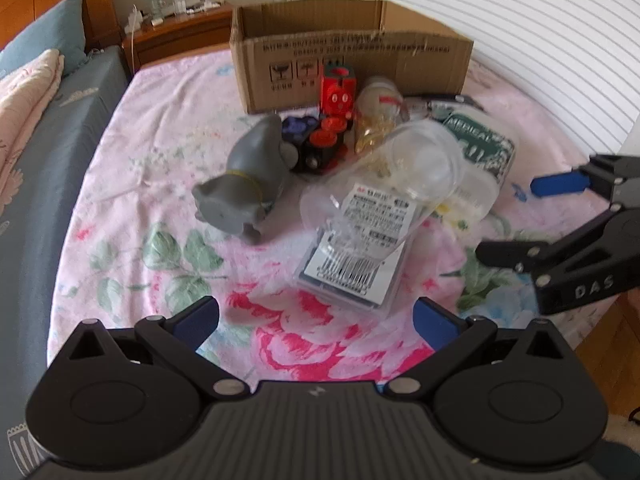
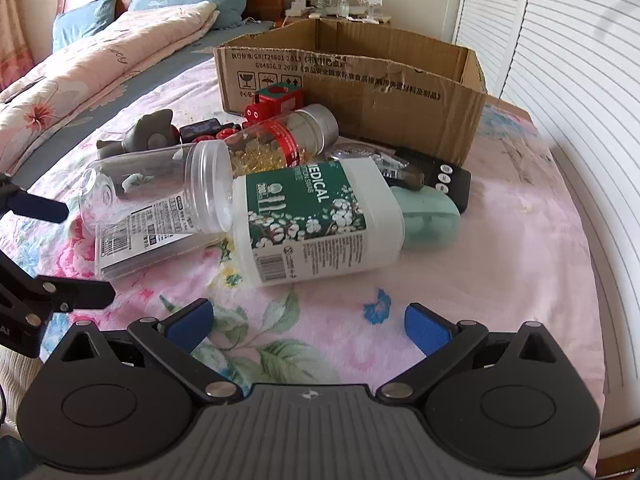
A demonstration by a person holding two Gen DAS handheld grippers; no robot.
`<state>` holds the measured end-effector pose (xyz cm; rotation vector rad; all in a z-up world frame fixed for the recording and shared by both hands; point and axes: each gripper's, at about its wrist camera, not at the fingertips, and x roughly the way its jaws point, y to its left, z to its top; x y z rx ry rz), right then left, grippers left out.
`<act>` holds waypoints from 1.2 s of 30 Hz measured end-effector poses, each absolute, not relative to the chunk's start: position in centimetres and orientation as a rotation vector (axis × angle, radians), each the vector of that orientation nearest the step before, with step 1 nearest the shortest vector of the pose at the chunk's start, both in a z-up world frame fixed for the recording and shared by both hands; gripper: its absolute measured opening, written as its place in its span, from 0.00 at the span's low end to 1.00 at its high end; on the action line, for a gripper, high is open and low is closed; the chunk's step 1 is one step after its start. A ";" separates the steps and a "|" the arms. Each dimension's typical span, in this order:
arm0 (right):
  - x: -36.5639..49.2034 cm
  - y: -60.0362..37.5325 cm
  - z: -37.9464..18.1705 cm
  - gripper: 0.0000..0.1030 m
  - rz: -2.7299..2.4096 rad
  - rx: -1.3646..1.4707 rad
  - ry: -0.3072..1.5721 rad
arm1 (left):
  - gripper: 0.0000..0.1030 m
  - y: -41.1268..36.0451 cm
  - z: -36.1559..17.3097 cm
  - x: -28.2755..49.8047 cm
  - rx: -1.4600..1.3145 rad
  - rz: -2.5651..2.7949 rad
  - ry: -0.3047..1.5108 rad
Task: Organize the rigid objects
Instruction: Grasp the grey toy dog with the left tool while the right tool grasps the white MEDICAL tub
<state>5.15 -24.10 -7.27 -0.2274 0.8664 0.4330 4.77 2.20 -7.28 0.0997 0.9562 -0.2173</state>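
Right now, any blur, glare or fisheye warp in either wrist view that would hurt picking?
Left wrist: soft overall, the grey elephant toy smeared, clear jar washed out by window light. Right wrist: sharper, medical bottle label readable, the shutters blown out. Both bend straight lines near the edges.

One open brown cardboard box (image 2: pixel 352 80) stands at twelve o'clock of the heap.

Three containers lie on their sides — one clear plastic jar with a white barcode label (image 2: pixel 160 188), one white plastic tub with a green "MEDICAL" label (image 2: pixel 316 220) at its three o'clock, and one clear bottle of yellow capsules with a red band and silver cap (image 2: pixel 280 140) at its one o'clock.

Toys: one grey rubber animal figure (image 1: pixel 244 184) and one red wooden toy train (image 1: pixel 338 92).

One flat clear plastic case (image 1: pixel 352 276), one mint-green oval case (image 2: pixel 430 216), one black remote with round buttons (image 2: pixel 444 178).
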 end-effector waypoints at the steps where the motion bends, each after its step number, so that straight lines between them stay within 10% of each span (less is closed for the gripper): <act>1: 5.2 -24.1 -7.3 1.00 0.442 -0.232 0.860 | 0.99 2.4 -7.4 4.8 0.091 -0.225 0.956; 23: 6.6 -24.0 -6.9 1.00 0.514 -0.284 0.721 | 0.99 7.5 -7.5 6.2 0.180 -0.344 0.892; 29: 6.9 -23.7 -6.8 0.84 0.506 -0.309 0.727 | 0.97 8.0 -6.6 7.4 0.234 -0.364 0.854; 36: 6.4 -24.2 -6.8 0.84 0.488 -0.292 0.745 | 0.76 8.1 -5.9 9.3 0.262 -0.416 0.798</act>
